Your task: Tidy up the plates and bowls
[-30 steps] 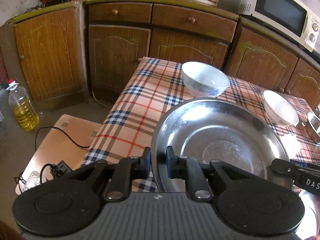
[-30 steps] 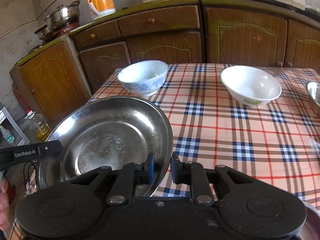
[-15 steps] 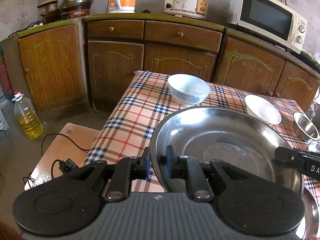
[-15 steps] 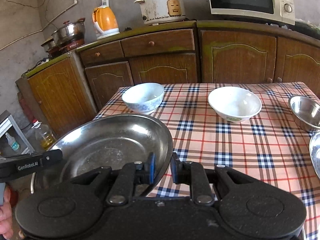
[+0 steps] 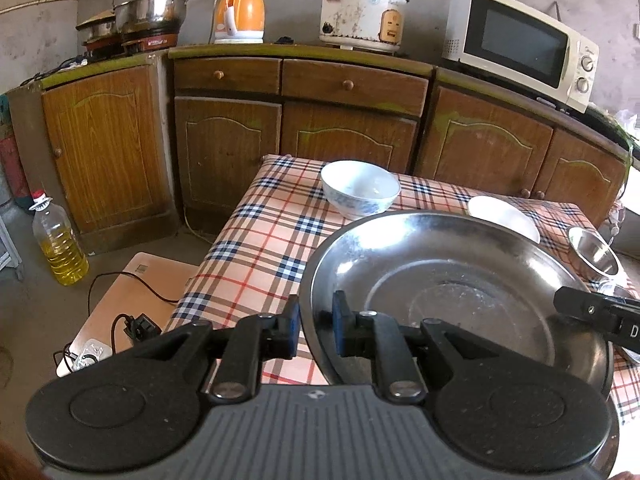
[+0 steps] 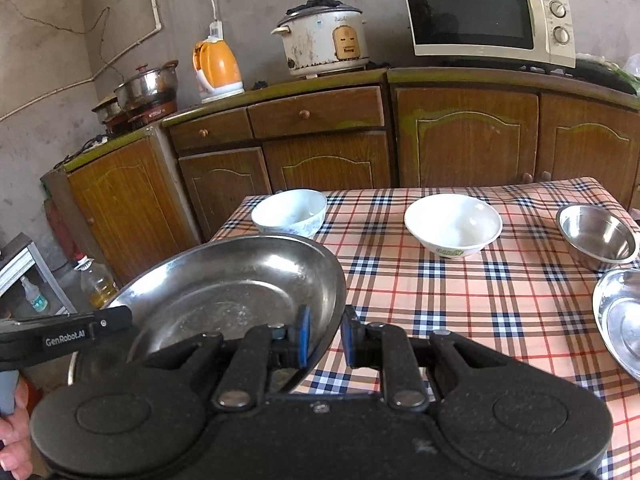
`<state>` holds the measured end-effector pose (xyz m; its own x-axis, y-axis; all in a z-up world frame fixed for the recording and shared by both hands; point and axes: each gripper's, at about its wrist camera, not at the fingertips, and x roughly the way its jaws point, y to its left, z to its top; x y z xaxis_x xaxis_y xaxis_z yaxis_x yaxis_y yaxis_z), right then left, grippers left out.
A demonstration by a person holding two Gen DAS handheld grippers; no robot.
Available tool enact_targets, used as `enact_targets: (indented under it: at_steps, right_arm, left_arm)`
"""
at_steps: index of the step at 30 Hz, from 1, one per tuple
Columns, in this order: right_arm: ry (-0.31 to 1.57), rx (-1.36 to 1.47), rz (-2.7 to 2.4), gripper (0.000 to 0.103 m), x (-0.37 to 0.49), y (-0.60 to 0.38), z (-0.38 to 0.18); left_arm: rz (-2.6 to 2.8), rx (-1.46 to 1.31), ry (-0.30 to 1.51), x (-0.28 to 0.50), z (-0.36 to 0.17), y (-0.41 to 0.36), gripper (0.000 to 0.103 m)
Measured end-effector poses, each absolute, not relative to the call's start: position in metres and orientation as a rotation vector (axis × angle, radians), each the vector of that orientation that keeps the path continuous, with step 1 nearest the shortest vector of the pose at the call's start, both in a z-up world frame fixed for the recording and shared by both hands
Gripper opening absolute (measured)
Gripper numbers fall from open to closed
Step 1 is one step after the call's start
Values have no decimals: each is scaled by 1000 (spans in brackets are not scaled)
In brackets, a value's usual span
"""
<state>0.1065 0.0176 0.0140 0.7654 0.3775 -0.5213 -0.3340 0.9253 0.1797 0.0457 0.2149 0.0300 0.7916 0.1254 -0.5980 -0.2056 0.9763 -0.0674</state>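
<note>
A checked tablecloth (image 6: 460,304) covered the table before brown kitchen cupboards. The left gripper (image 5: 315,330) and right gripper (image 6: 323,336) each pinched opposite rims of a steel plate (image 5: 448,280), lifted above the table's near corner. Uneven pulling could have slipped a thin rim free. Only the right view showed another steel plate (image 6: 622,316).

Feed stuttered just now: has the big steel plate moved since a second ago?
Yes. The steel plate, clamped by both tools, has come up and back from the cabinets; far more countertop now shows above it.
</note>
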Motion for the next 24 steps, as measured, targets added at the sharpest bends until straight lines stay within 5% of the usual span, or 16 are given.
enact_targets:
  at_steps: [24]
  right_arm:
    - [538, 101, 383, 22, 78, -2, 30]
  left_arm:
    - [174, -126, 596, 22, 41, 198, 17]
